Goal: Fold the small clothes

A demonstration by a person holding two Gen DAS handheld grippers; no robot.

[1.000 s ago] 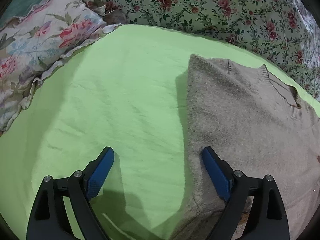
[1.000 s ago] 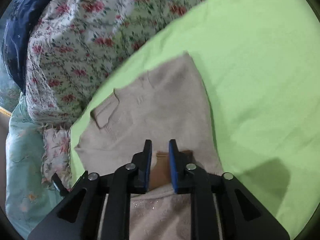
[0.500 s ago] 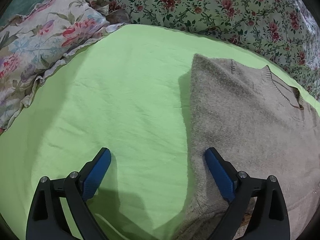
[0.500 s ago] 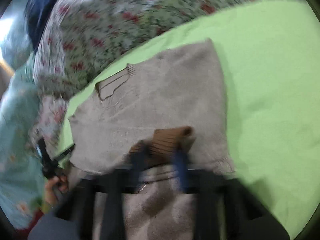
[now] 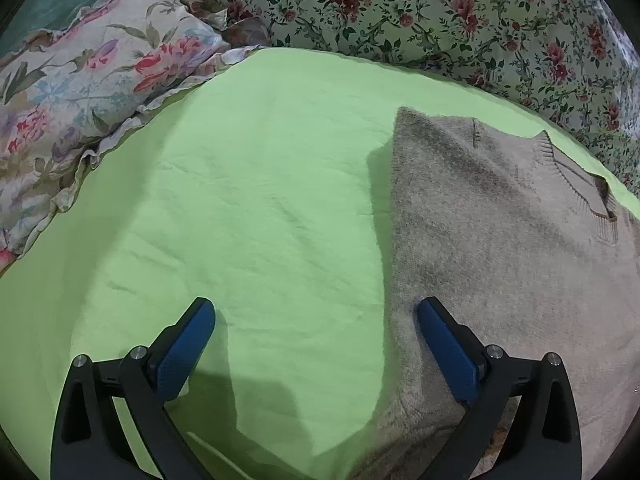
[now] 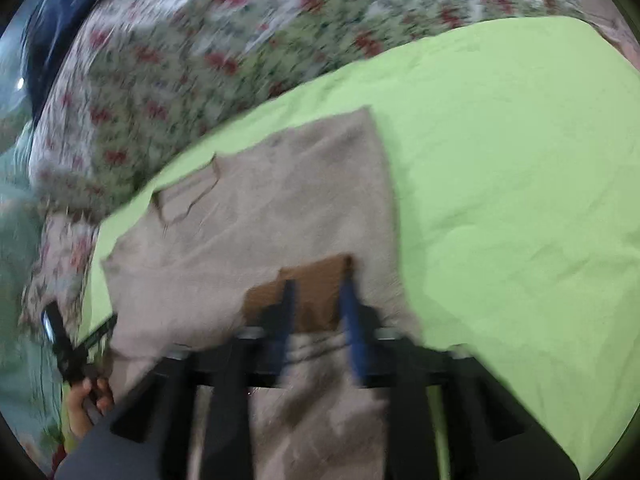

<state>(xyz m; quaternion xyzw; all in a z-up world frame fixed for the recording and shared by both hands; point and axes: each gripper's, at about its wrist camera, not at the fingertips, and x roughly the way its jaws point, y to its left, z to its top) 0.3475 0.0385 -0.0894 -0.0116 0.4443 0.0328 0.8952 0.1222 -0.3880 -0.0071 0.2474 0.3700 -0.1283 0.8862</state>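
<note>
A beige knit sweater (image 5: 500, 240) lies on the lime-green sheet (image 5: 260, 200), its ribbed neckline at the far right. My left gripper (image 5: 316, 312) is open and empty, low over the sweater's left edge, its right finger over the knit. In the blurred right wrist view the sweater (image 6: 260, 220) shows with a brown ribbed cuff (image 6: 316, 280) folded onto it. My right gripper (image 6: 316, 292) has its jaws a little apart, straddling that cuff and a fold of beige knit lying between the fingers.
Floral bedding (image 5: 440, 12) borders the sheet at the back and a floral pillow (image 5: 80, 80) lies at the left. In the right wrist view a hand holding the other gripper (image 6: 76, 360) shows at the lower left, and dark blue fabric (image 6: 52, 20) at the upper left.
My right gripper's jaws have opened a little and the view has swung, blurring. The left gripper has drifted back slightly and stays open.
</note>
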